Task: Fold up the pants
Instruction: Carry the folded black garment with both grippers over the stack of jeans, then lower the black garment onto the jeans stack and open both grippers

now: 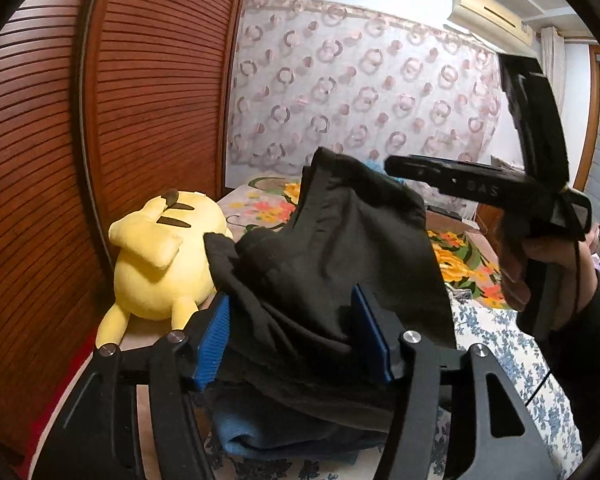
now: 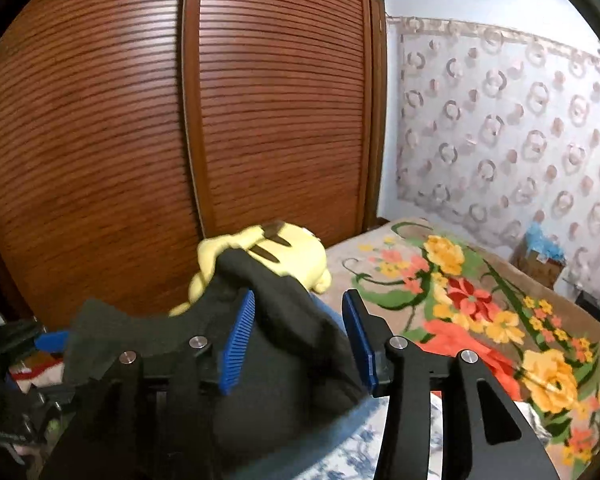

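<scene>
Both grippers are standing open: the left gripper [image 1: 292, 336] and right gripper [image 2: 300, 344] are gaping around the black pants [image 1: 332, 248], gripping nothing, near the yellow plush toy [image 1: 160, 264].

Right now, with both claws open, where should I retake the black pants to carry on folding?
Grip the raised bunched edge of the black pants lying between the left claw pads, coming straight forward and slightly down. The cloth stands up in a thick ridge there, clear of the yellow plush toy. The right claw could probably take the far hem.
</scene>
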{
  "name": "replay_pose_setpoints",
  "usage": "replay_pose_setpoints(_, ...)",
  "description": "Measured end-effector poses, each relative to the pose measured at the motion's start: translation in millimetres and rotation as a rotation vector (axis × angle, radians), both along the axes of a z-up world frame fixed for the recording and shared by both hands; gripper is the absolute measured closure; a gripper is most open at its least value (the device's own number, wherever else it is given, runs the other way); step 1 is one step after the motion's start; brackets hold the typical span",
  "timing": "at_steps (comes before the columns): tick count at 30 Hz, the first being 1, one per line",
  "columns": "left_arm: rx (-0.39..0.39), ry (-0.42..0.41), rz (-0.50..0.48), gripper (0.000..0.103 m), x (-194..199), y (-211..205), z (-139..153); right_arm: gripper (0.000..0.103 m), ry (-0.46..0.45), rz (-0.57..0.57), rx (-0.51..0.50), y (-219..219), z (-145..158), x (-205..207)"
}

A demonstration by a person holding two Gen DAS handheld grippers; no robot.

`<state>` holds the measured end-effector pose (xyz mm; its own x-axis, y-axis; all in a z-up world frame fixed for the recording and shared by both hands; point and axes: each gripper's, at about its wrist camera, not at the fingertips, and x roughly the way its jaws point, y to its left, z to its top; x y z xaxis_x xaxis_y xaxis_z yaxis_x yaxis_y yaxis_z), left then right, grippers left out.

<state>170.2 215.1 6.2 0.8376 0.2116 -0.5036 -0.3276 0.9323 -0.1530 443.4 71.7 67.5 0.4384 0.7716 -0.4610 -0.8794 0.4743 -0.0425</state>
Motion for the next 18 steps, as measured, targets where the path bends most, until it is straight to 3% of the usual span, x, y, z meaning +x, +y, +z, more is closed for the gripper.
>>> replay_pose_setpoints(3,0.002,0.014,0.009,0.043,1.3,0.0,-3.7,0.056,-0.022,-0.03,-0.032,-4.1,-9.6,-5.3)
replay_pose_setpoints(10,0.022,0.037,0.016,0.043,4.4,-1.9,-7.1,0.056,0.055,-0.139,-0.054,8.1,-22.3,17.3)
replay_pose_setpoints(14,0.025,0.046,0.019,0.043,4.7,-1.3,-7.2,0.055,0.134,-0.142,-0.031,17.8,-25.4,24.4)
replay_pose_setpoints(18,0.045,0.051,0.022,0.043,3.0,-2.2,-4.0,0.055,0.143,-0.103,-0.019,16.3,-21.6,24.8)
